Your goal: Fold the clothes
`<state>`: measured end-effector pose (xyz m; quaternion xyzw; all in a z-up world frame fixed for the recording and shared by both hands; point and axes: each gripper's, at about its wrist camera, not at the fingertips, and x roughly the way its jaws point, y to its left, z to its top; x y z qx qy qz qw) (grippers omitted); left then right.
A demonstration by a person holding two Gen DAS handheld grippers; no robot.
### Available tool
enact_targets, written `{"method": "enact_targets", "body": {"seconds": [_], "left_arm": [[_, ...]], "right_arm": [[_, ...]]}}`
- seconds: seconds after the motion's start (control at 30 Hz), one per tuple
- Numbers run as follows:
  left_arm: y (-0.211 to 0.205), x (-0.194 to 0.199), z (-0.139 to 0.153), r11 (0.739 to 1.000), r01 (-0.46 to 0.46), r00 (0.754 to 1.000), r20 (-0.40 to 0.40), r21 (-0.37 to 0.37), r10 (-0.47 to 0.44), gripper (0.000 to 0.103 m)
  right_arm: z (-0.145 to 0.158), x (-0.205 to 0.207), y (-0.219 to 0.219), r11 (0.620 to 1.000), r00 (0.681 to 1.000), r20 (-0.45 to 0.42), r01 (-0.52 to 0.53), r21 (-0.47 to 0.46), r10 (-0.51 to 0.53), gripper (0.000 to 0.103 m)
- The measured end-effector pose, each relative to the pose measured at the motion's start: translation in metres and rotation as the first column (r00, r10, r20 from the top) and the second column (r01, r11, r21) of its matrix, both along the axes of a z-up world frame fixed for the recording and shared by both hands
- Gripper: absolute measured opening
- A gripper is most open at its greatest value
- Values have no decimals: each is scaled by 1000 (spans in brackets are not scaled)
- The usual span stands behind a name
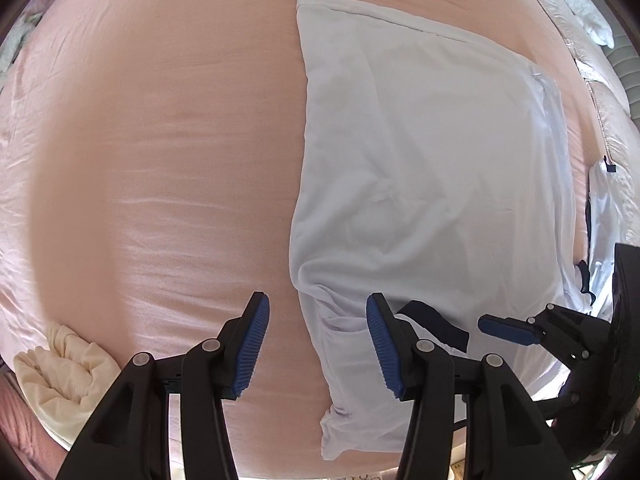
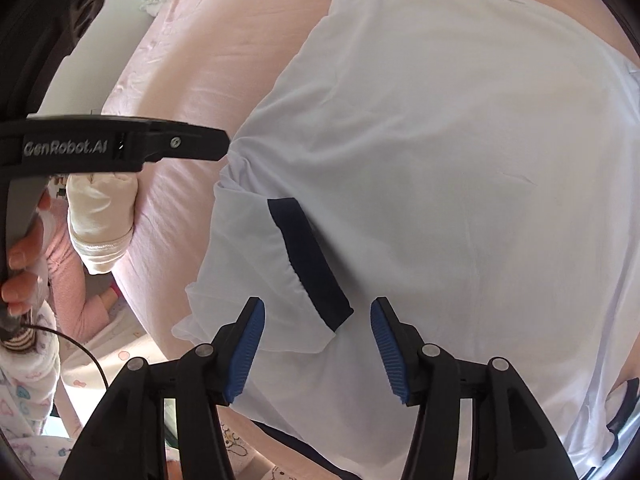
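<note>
Folding a white shirt [image 1: 432,168] on the pink bedsheet [image 1: 180,160].
Left gripper [image 1: 318,344] and right gripper [image 2: 317,350] both stand apart, empty, above its navy-cuffed sleeve [image 2: 308,264].

A bed covered by a pink sheet [image 1: 160,152] is seen beneath and ahead of the jaws in both views. The sheet is lit brightly by daylight, with soft creases picked out left of the left wrist camera's jaws. A rolled cream cloth [image 1: 64,376] is seen at the bed's edge, to the lower left of those jaws. A quilted beige edge [image 1: 612,120] is seen far to the upper right. Patterned bedding [image 2: 28,400] is visible left of the right wrist camera's jaws.
</note>
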<state>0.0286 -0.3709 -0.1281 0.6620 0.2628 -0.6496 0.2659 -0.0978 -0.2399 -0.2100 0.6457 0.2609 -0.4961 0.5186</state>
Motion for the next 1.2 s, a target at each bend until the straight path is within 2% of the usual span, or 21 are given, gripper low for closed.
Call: {"method": "enact_targets", "body": {"seconds": [0.2, 0.33, 0.43, 0.67, 0.73, 0.83, 0.97, 1.07, 1.1, 1.13, 1.2], "left_arm": [[28, 4, -11, 998, 43, 999, 12, -47, -42, 48], [46, 2, -19, 993, 75, 997, 17, -86, -74, 48], [57, 1, -21, 988, 106, 994, 26, -111, -104, 48], [81, 11, -30, 975, 157, 988, 21, -156, -155, 48], [83, 17, -33, 980, 147, 988, -23, -132, -151, 48], [84, 16, -22, 989, 97, 989, -98, -107, -108, 48], [93, 20, -18, 994, 44, 981, -186, -98, -62, 48], [111, 12, -5, 995, 48, 965, -252, -93, -70, 48], [119, 4, 2, 994, 51, 959, -273, -94, -75, 48], [128, 3, 20, 993, 55, 954, -289, -103, -83, 48], [139, -1, 22, 992, 58, 942, -323, -115, -93, 48]], "right_arm": [[-2, 15, -2, 998, 999, 19, 50, 23, -51, 55], [5, 3, 10, 997, 997, 4, 78, 18, -78, 56], [15, -3, 27, 992, 992, -1, 125, -16, -125, 65], [34, -20, 56, 952, 956, 67, 291, -100, -285, 65], [38, -26, 66, 936, 942, 90, 333, -115, -324, 65], [44, -23, 78, 927, 935, 77, 354, -122, -347, 65], [70, -35, 115, 898, 916, 66, 401, -180, -395, 65], [86, -44, 144, 853, 883, 88, 468, -231, -461, 69], [87, -43, 149, 833, 868, 94, 496, -246, -488, 78], [89, -44, 157, 813, 852, 98, 521, -261, -514, 80], [90, -45, 173, 773, 820, 110, 568, -284, -562, 80]]}}
